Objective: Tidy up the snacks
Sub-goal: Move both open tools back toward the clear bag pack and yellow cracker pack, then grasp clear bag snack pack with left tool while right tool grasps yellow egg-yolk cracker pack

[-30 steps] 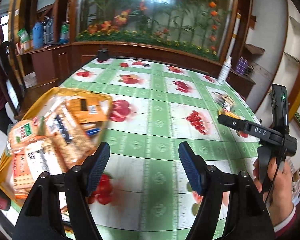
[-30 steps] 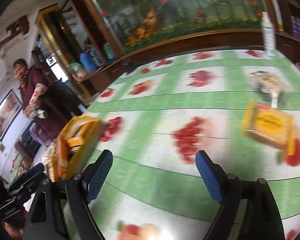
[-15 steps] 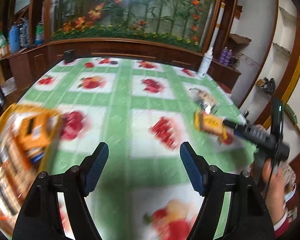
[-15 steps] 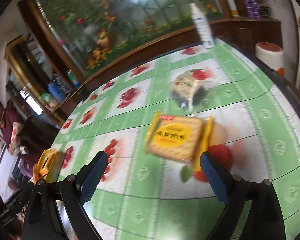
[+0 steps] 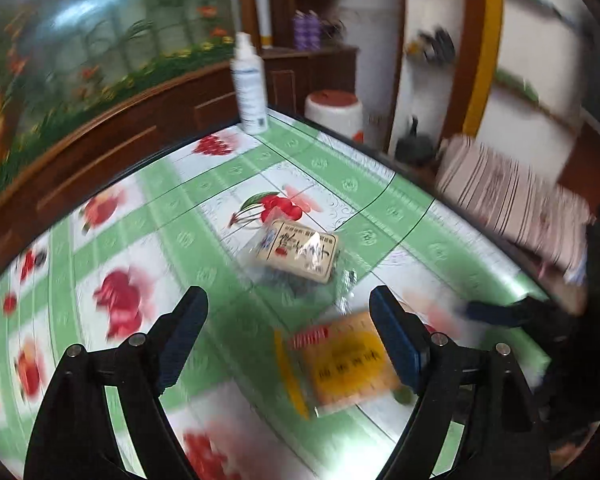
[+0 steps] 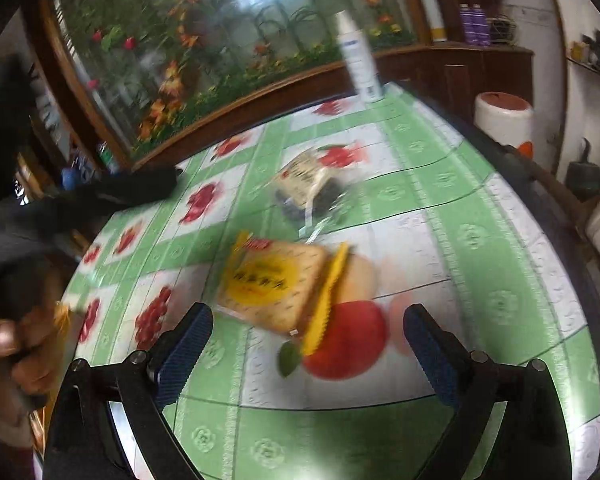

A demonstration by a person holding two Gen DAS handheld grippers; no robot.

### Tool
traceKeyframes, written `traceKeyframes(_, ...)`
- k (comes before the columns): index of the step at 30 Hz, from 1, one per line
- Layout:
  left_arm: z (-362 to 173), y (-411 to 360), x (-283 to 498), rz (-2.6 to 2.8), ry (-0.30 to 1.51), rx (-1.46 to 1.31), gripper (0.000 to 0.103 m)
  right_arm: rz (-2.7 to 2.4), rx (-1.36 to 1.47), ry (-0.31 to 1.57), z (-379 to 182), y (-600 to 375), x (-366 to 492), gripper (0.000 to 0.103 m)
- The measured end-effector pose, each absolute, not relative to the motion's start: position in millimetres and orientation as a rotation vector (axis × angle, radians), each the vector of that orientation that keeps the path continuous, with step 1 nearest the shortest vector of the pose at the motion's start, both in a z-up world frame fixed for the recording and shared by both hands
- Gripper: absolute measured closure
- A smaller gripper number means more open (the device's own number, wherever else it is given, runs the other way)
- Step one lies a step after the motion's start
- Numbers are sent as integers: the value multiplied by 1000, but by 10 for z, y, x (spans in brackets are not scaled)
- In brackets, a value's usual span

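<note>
A yellow cracker pack [image 5: 340,364] lies on the green fruit-print tablecloth [image 5: 172,216], just ahead of my open left gripper [image 5: 288,332]. It also shows in the right wrist view [image 6: 276,280], just ahead of my open right gripper [image 6: 308,344]. A clear bag with a beige label [image 5: 300,252] lies farther on; the right wrist view shows it too [image 6: 308,180]. Both grippers are empty. The other gripper shows at the right edge of the left wrist view [image 5: 512,314] and at the left of the right wrist view [image 6: 132,186].
A white spray bottle [image 5: 250,84] stands at the table's far edge. A white tub with a red lid [image 5: 334,114] and a striped cushion [image 5: 508,204] lie beyond the table's right edge. A wooden cabinet with a flower mural [image 6: 204,48] stands behind.
Both grippers have swung right, away from the yellow snack tray, which has left view. The cracker pack and the clear bag are now close in front of both.
</note>
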State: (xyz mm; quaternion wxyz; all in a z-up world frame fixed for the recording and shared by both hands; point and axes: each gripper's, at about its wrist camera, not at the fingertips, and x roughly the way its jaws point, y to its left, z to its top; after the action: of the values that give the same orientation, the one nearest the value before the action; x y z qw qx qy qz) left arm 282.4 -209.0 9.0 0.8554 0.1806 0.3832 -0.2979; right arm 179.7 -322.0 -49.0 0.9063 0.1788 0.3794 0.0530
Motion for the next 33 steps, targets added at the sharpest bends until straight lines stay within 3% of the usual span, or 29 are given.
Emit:
traceKeyframes(13, -393, -2622, 3184, -672, 837, 545, 20, 46, 452, 825, -608, -3460, 1885, 5)
traceKeyframes(15, -466, -2655, 3223, -655, 830, 557, 14, 54, 440, 831, -617, -3410, 1892, 5)
traceKeyframes(19, -502, -2669, 3218, -626, 787, 564, 14, 58, 391, 836, -611, -3309, 1913, 5)
traceKeyframes(25, -392, -2286, 3263, -604, 756, 456, 53, 53, 349, 829, -614, -3240, 1921, 5)
traceKeyframes(26, -372, -2164, 3284, -590, 765, 426, 64, 63, 330, 823, -602, -3191, 1926, 5)
traceKeyframes(27, -361, -2035, 3302, -571, 781, 395, 83, 71, 315, 819, -598, -3153, 1938, 5)
traceKeyframes(28, -380, -1959, 3300, -549, 791, 393, 91, 83, 298, 818, -595, -3104, 1954, 5)
traceKeyframes(33, -561, -1442, 3155, -464, 852, 376, 94, 188, 207, 827, -570, -2821, 2099, 1)
